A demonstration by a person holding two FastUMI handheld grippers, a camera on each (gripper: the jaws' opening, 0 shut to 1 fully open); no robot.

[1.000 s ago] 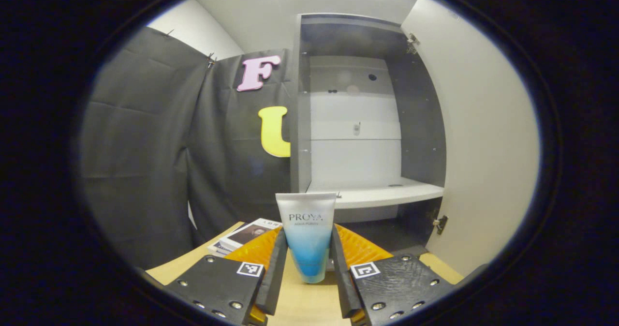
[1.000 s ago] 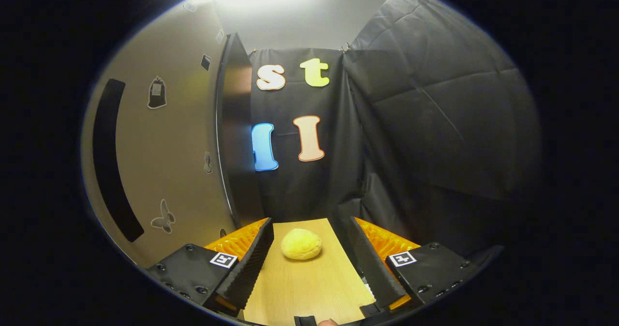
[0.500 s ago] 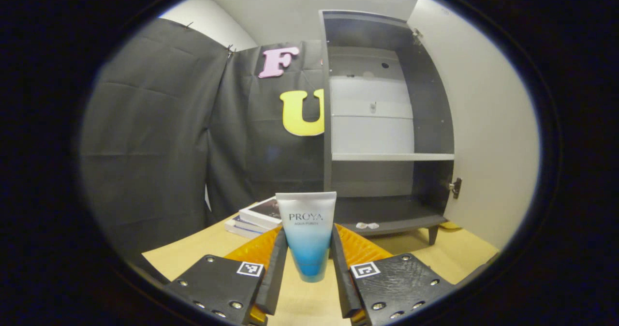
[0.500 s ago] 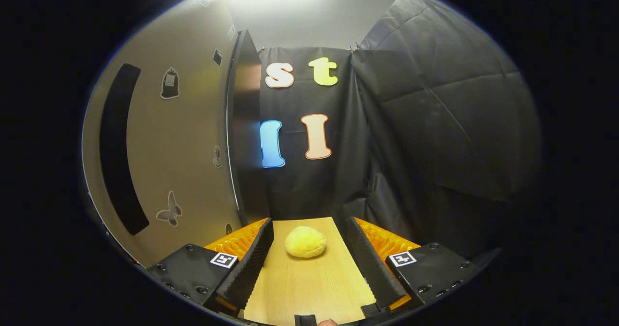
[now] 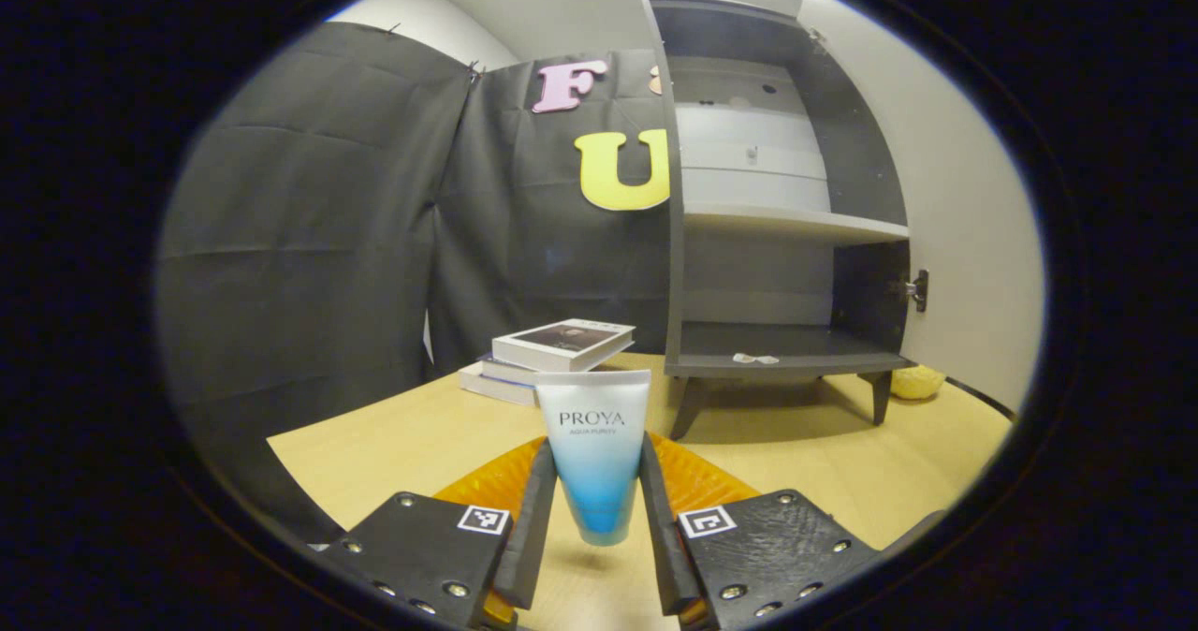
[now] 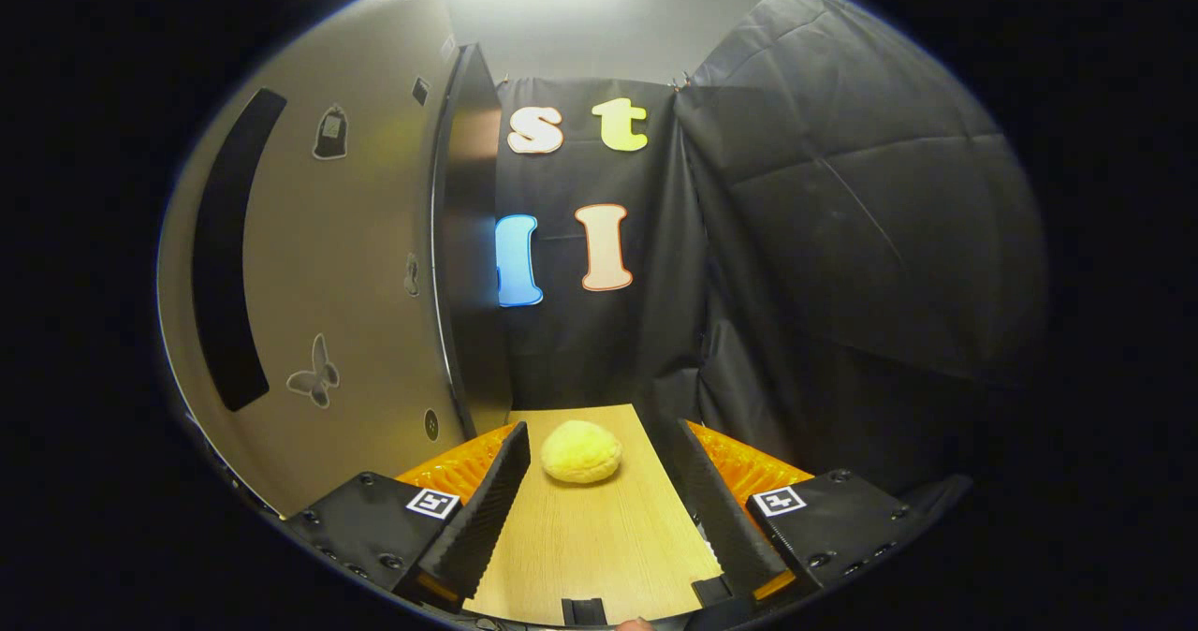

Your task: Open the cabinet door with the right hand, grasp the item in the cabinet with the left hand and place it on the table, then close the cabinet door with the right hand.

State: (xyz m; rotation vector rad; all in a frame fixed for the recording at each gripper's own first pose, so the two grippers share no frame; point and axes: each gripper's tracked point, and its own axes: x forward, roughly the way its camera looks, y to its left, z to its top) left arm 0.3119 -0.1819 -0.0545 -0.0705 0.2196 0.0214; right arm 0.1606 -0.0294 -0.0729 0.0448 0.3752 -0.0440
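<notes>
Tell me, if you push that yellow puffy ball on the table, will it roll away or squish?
The yellow ball looks fuzzy and soft, so it would probably squish a bit and feel light. It is round on top but seems to sit flat on the table, so it would likely wobble or scoot, not roll far.

Left gripper (image 5: 595, 481) clamping tube (image 5: 593, 453) above table (image 5: 393, 434), open cabinet (image 5: 786, 238) behind

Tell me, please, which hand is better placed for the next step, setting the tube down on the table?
Left. The left gripper is shut on the tube, held just above the table. The right gripper is open and empty beside the open cabinet door, better kept for closing it afterwards.
</notes>
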